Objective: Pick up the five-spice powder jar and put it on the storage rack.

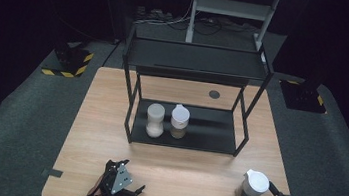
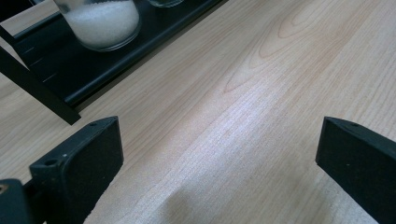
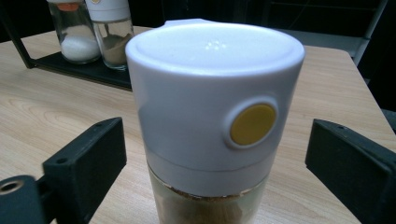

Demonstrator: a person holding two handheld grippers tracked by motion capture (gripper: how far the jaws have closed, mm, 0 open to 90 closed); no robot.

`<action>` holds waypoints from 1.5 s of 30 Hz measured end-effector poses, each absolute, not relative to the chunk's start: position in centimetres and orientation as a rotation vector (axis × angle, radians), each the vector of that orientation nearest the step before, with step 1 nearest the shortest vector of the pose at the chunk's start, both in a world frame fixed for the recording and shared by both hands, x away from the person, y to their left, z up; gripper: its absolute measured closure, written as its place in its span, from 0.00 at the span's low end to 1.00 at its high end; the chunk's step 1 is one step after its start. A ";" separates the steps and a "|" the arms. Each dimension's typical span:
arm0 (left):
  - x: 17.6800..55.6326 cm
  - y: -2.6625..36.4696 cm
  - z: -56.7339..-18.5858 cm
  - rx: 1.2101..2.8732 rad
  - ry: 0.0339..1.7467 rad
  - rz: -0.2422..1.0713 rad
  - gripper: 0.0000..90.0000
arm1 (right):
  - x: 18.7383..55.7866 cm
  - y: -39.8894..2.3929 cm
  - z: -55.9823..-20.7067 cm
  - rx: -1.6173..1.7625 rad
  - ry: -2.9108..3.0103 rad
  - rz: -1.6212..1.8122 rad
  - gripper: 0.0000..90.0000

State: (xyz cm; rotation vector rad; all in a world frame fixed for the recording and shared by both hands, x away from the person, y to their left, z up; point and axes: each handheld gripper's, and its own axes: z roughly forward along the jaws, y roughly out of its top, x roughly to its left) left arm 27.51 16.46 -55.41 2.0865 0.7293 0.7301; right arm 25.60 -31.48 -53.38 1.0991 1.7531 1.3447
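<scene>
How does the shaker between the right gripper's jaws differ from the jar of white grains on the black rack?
The shaker stands on the bare table near its front right corner; the jar of white grains stands on the black rack, on its lower shelf. The shaker holds brown powder, the jar white grains. The shaker's white lid bears a yellow button; none is visible on the jar. The right gripper has its jaws on either side of the shaker, not touching. Both stand upright.

From my high view, the desk (image 1: pixel 175 158) is lit from above while the room around it falls nearly black. A pale sheen runs across the wood in the left gripper view. The rack (image 1: pixel 194 62) throws soft shadows on its lower shelf. Close-up, the white-capped jar (image 3: pixel 210 107) looks slightly soft; far jars (image 3: pixel 91 28) blur.
</scene>
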 end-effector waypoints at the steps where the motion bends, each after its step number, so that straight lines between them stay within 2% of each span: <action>1: 27.5 16.5 -55.4 2.089 0.729 0.731 0.01 | 25.6 -31.5 -53.5 1.103 1.755 1.349 0.08; 10: 27.5 16.5 -55.4 2.086 0.730 0.731 0.01 | 25.8 -31.7 -53.9 1.101 1.766 1.393 0.24; 18: 27.5 16.5 -55.4 2.086 0.730 0.733 0.01 | 25.9 -31.7 -54.1 1.092 1.778 1.401 0.32; 45: 27.5 16.5 -55.4 2.084 0.726 0.730 0.01 | 26.0 -30.9 -53.1 1.029 1.775 1.399 0.34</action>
